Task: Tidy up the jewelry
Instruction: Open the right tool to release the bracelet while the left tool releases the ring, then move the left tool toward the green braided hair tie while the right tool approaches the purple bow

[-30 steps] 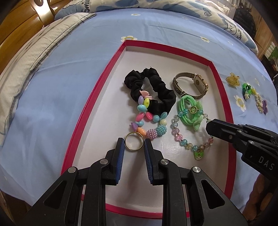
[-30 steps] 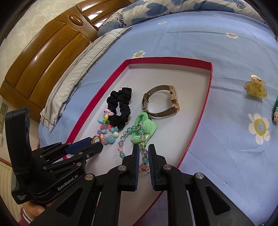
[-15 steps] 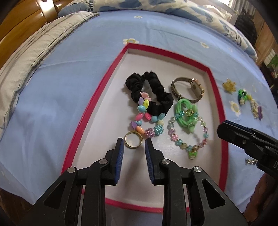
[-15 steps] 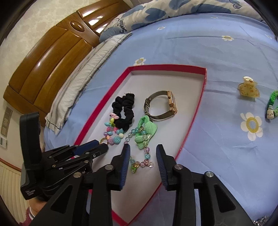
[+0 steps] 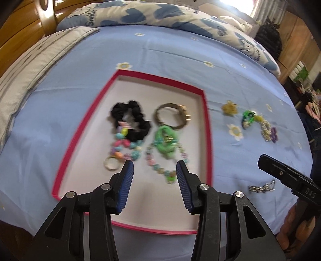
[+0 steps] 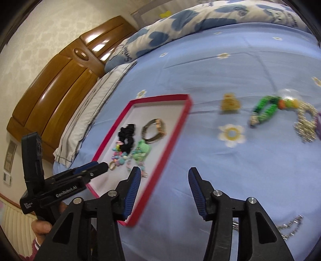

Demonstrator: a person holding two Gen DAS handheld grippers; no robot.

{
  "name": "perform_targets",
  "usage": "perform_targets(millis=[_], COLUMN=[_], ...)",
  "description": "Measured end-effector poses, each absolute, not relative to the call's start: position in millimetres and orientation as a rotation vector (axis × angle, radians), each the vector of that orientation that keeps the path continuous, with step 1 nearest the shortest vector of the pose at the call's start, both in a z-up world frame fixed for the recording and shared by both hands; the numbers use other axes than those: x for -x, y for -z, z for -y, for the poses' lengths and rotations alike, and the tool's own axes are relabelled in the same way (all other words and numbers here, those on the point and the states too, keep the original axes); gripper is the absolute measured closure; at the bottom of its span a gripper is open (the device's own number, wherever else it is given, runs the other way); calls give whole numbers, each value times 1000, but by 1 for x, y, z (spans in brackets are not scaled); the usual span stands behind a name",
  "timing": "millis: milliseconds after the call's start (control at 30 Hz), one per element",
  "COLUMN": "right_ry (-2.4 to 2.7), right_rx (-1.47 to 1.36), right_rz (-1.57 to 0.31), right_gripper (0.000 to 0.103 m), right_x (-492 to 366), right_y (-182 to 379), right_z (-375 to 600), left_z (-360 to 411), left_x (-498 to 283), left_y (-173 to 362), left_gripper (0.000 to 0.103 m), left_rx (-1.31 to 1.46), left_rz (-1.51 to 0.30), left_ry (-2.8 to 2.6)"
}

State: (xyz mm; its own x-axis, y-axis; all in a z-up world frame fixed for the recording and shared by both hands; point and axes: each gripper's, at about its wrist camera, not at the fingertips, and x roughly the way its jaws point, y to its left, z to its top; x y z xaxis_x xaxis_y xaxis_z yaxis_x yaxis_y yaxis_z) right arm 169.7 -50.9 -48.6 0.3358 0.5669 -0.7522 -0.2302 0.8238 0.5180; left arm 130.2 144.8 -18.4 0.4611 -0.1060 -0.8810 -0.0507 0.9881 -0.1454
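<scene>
A red-rimmed white tray lies on the blue bed. It holds a black scrunchie, a gold watch, a green hair tie, two bead bracelets and a gold ring. My left gripper is open and empty above the tray's near part. My right gripper is open and empty over the sheet right of the tray. Loose on the sheet are a yellow clip, a green bracelet, a pearl piece and a silver chain.
A wooden headboard, a striped pillow and a heart-print quilt border the bed at the back and left. A purple flower piece lies by the pearl piece.
Both grippers have opened wide and pulled back and up from the tray. The ring and the bead bracelet stay in the tray. The right gripper has swung right, over the sheet.
</scene>
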Motion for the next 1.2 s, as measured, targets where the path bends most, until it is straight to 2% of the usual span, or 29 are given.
perform_targets(millis=[667,1200], right_ry=[-190,-115], right_rx=[-453,-435], right_rz=[-1049,-1056], right_gripper=[49,49], right_x=[-165,-201], right_y=[66,84], right_z=[218,266], left_z=[-18,69], left_x=[-168,-222], left_y=[13,33], left_gripper=[60,60], left_rx=[80,-25], left_rz=[-1098,-1105], left_ry=[260,360])
